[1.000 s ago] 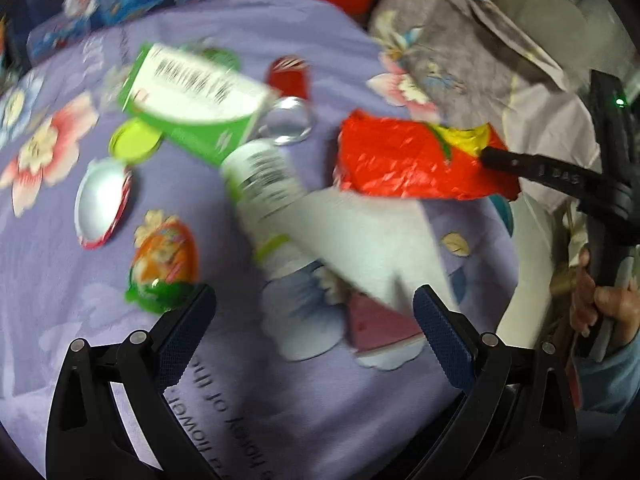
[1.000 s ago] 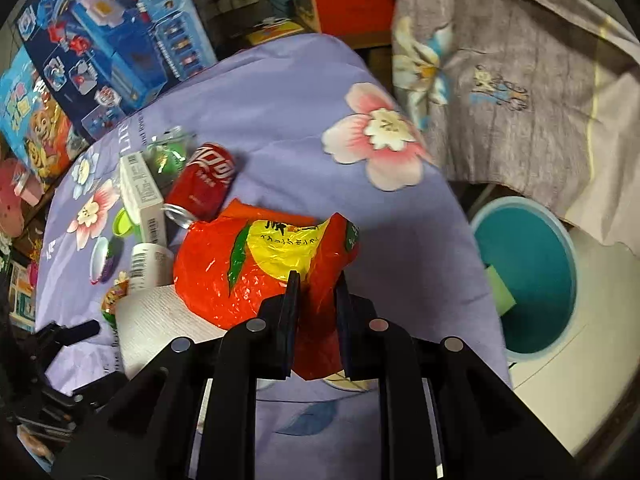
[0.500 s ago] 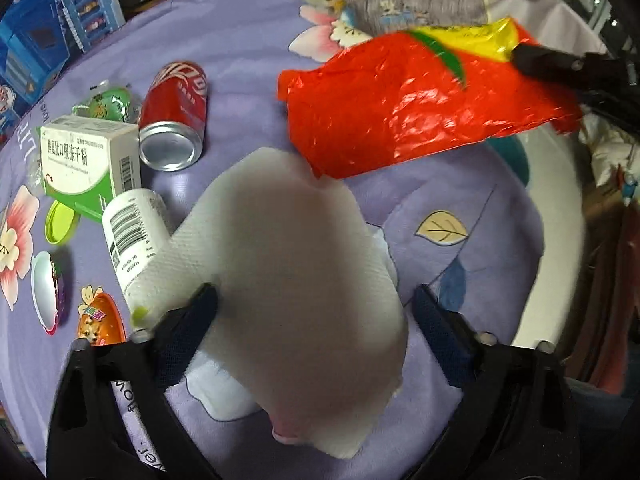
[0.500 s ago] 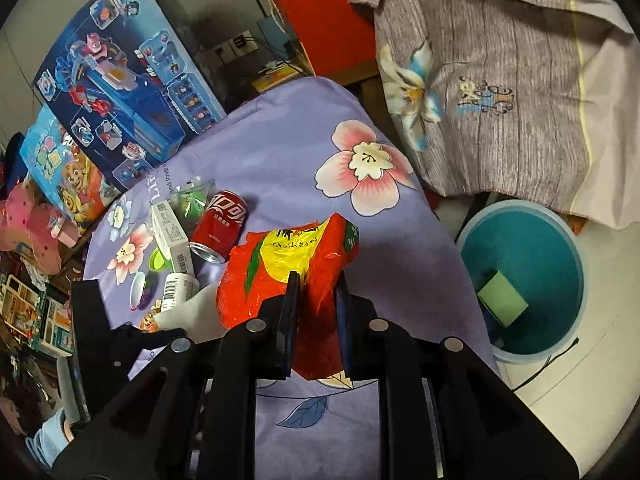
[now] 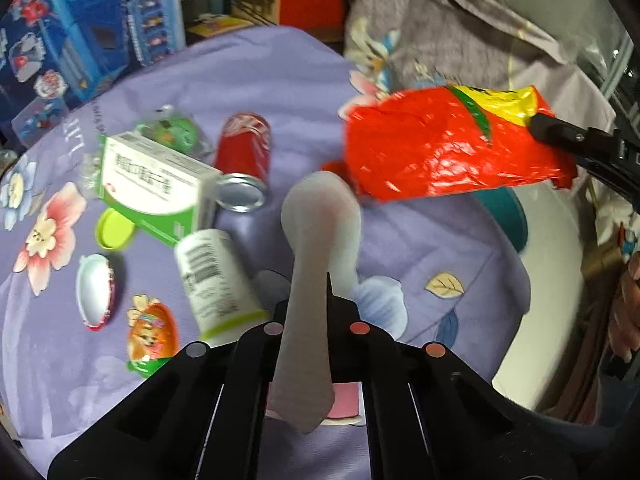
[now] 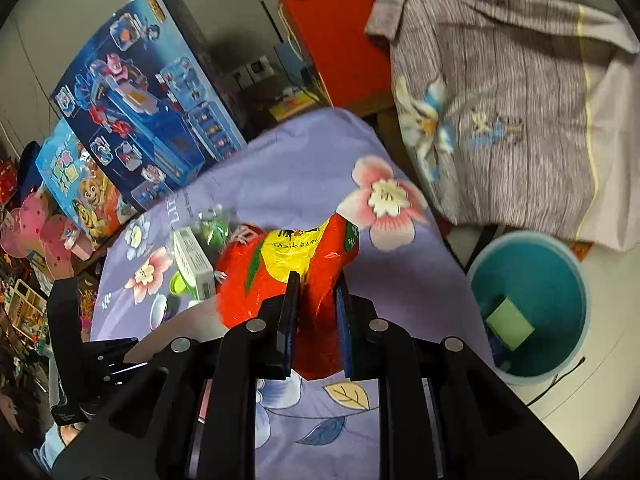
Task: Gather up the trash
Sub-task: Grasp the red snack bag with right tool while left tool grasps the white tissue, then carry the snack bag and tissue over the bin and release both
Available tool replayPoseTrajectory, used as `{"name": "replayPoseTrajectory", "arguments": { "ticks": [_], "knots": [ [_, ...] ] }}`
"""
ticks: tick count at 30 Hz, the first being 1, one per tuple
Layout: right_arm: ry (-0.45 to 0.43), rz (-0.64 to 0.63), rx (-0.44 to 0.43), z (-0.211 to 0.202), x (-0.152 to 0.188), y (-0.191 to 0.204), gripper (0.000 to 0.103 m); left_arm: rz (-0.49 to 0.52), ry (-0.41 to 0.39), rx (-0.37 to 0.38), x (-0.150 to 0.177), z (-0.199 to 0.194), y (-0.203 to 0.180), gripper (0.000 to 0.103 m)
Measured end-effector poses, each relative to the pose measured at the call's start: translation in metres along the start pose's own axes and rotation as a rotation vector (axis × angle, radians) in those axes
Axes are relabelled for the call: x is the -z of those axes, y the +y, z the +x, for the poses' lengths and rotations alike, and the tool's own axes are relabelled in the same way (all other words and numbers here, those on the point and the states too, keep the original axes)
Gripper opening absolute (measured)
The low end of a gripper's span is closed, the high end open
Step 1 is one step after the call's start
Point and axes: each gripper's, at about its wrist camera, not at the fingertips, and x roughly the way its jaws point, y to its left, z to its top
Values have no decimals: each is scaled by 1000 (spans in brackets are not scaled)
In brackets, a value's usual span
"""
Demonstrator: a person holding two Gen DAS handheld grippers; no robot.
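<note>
My left gripper (image 5: pixel 310 300) is shut on a white paper tissue (image 5: pixel 320 232), which sticks up folded between its jaws above the purple flowered cloth (image 5: pixel 240 72). My right gripper (image 6: pixel 316 280) is shut on a red and yellow snack bag (image 6: pixel 256 292) and holds it in the air. In the left wrist view that bag (image 5: pixel 440 148) hangs at the upper right. A teal bin (image 6: pixel 528 304) with a green sponge (image 6: pixel 510 322) inside stands on the floor to the right of the table.
On the cloth lie a red can (image 5: pixel 244 160), a green and white box (image 5: pixel 156 176), a white bottle (image 5: pixel 212 280), a green lid (image 5: pixel 114 228), toy egg halves (image 5: pixel 96 292) and a wrapped green toy (image 5: pixel 168 128). Toy boxes (image 6: pixel 140 96) stand behind. A striped blanket (image 6: pixel 500 112) hangs right.
My left gripper has gone from wide open around the flat tissue to shut on it, lifting it into a fold. My right gripper has risen with the bag.
</note>
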Motion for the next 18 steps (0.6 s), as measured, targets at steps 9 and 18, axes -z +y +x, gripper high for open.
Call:
{"name": "replayPoseTrajectory", "arguments": {
  "ticks": [9,18],
  "knots": [
    [-65,16,59,-25,-11,-6,16,-27,-60,9,-8,-26,-2,4],
    [-126,81,138,-59,-11,-47,16,101,-100,97,-37,-30,-66,4]
  ]
}}
